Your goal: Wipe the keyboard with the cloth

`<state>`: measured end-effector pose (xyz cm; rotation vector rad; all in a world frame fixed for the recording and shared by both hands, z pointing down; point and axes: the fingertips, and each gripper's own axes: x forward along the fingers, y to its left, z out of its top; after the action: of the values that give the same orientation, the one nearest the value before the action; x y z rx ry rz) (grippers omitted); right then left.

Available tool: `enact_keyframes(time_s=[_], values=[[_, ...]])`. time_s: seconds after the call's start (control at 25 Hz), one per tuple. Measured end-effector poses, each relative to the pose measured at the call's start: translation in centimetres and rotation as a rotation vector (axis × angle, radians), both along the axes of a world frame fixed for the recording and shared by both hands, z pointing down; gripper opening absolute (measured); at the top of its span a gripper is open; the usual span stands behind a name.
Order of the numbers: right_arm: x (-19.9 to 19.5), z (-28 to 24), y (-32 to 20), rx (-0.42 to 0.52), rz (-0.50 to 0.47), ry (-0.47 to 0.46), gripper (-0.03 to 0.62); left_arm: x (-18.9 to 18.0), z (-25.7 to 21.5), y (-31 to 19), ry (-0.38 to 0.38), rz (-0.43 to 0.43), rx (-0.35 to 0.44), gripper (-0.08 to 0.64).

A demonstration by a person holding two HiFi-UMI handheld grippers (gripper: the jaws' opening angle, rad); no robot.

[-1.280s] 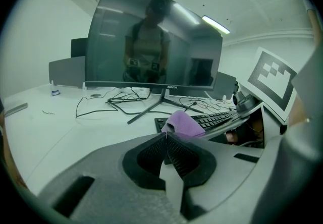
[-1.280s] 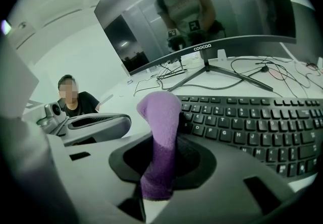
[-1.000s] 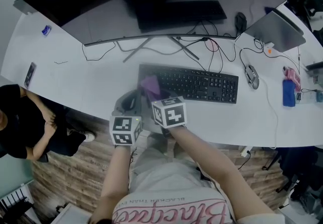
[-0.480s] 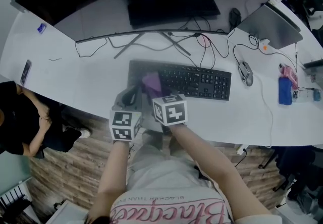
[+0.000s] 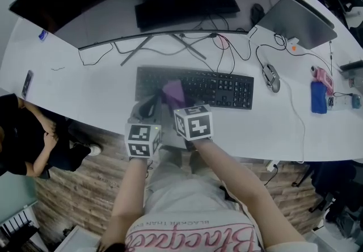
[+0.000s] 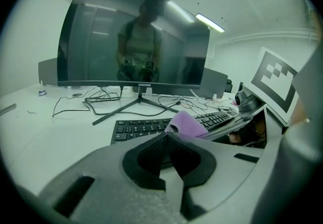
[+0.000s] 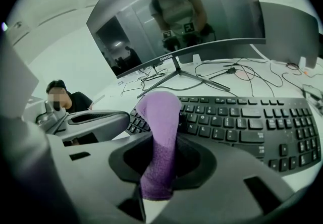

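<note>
A black keyboard (image 5: 215, 87) lies on the white desk (image 5: 96, 92) in front of the curved monitor. A purple cloth (image 5: 174, 92) rests over its left-middle keys; my right gripper (image 5: 180, 108) is shut on it. In the right gripper view the cloth (image 7: 160, 142) rises from between the shut jaws over the keyboard (image 7: 242, 122). My left gripper (image 5: 148, 110) sits beside it at the keyboard's near left corner, shut and empty. In the left gripper view the cloth (image 6: 186, 123) lies on the keyboard (image 6: 146, 128) just ahead of my left gripper (image 6: 166, 140).
The monitor stand (image 5: 164, 43) and several cables (image 5: 227, 46) lie behind the keyboard. A mouse (image 5: 270, 78), a laptop (image 5: 300, 18) and a blue object (image 5: 317, 97) are to the right. A phone (image 5: 26, 83) lies far left; a seated person (image 5: 22, 137) is beside the desk.
Both grippers and the cloth have kept their place on the keyboard's left part; the head view has shifted, so the desk appears slightly higher and further left.
</note>
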<state>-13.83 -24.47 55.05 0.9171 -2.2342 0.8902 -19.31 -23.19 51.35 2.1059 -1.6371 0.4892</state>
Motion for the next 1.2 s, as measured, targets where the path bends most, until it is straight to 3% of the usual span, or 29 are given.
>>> enact_keyframes(time_s=[1.2], values=[[11.4, 0.2, -1.3, 0.023, 0.073, 0.052, 0.091, 10.6, 0.2, -0.9, 0.02, 0.089, -0.009, 0.008]])
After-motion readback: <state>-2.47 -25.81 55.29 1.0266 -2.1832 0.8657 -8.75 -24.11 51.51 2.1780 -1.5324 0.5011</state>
